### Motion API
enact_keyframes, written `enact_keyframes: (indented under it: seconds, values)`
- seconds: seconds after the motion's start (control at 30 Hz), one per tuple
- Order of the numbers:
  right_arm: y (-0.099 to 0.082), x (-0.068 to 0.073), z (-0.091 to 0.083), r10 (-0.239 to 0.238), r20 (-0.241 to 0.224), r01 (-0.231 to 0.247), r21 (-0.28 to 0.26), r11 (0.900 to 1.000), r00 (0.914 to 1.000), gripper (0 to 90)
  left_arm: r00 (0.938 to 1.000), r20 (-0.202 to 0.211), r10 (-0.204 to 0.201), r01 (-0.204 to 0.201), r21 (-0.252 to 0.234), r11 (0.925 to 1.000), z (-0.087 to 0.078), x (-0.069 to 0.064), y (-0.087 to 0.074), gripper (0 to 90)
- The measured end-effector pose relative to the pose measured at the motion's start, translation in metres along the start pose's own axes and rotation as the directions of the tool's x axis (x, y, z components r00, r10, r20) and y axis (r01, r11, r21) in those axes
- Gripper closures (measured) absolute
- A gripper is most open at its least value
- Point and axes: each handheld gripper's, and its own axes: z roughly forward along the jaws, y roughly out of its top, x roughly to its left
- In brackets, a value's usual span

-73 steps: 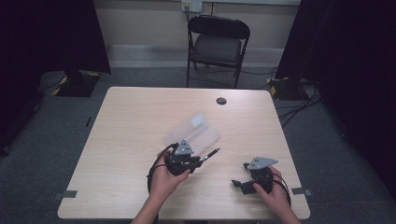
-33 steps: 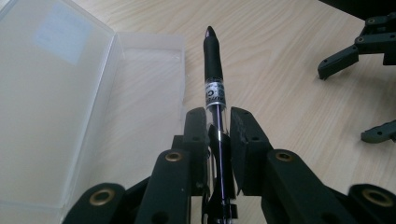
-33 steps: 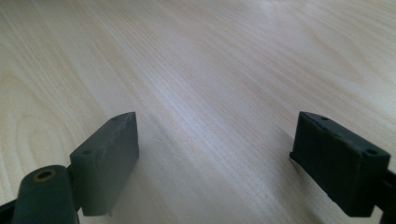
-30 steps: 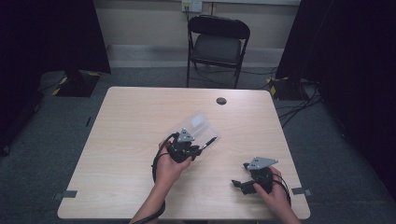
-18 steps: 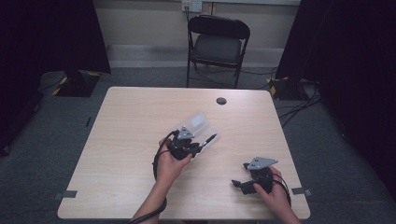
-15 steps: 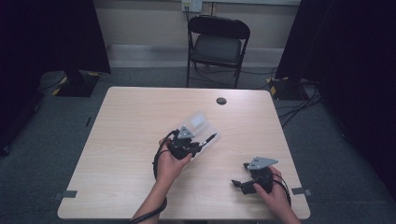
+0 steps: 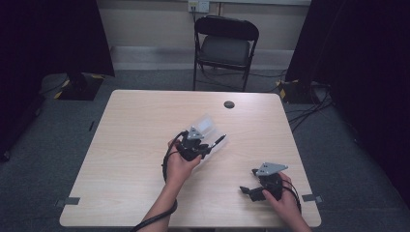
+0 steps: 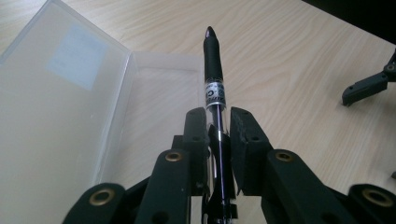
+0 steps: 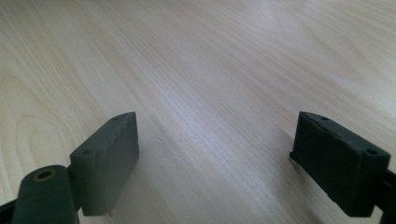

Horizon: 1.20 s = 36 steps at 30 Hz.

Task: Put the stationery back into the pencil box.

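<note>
In the high view the left gripper (image 7: pixel 209 146) sits near the middle of the wooden table (image 7: pixel 130 145), its jaws clamped on a black pen (image 7: pixel 217 141) whose tip points toward two o'clock, over the clear plastic case (image 7: pixel 205 126) lying open at the gripper's twelve o'clock. The right gripper (image 7: pixel 249 191) rests well apart, toward five o'clock from the pen. In the left gripper view the pen (image 8: pixel 214 70) stands between narrow jaws — pads pressing its clear barrel — with the case (image 8: pixel 60 102) at ten o'clock. In the right gripper view the jaws stand wide apart, bare table (image 9: pixel 210 70) between them.
</note>
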Motion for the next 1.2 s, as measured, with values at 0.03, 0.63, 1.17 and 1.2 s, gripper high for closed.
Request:
enact_keyframes:
  seconds: [0.03,0.63,1.17,1.2]
  values:
    - [0.0,0.0,0.0,0.0,0.0,0.0,0.0,1.0,1.0,13.7,0.9999,-0.006,-0.008,0.008,0.0,1.0,0.001,0.0,0.0,77.5]
    - [0.0,0.0,0.0,0.001,0.0,-0.001,0.0,1.0,1.0,13.7,0.9986,-0.04,-0.035,0.035,-0.005,0.9994,0.007,0.012,0.0,77.4]
    - [0.0,0.0,0.0,0.002,0.0,-0.002,0.0,1.0,1.0,13.7,0.9965,-0.073,-0.041,0.041,0.008,0.9991,0.014,0.017,-0.001,77.4]
    - [0.0,0.0,0.0,0.001,0.0,-0.001,0.0,1.0,1.0,13.8,0.9963,-0.076,-0.04,0.041,0.015,0.9991,0.015,0.018,-0.002,77.4]
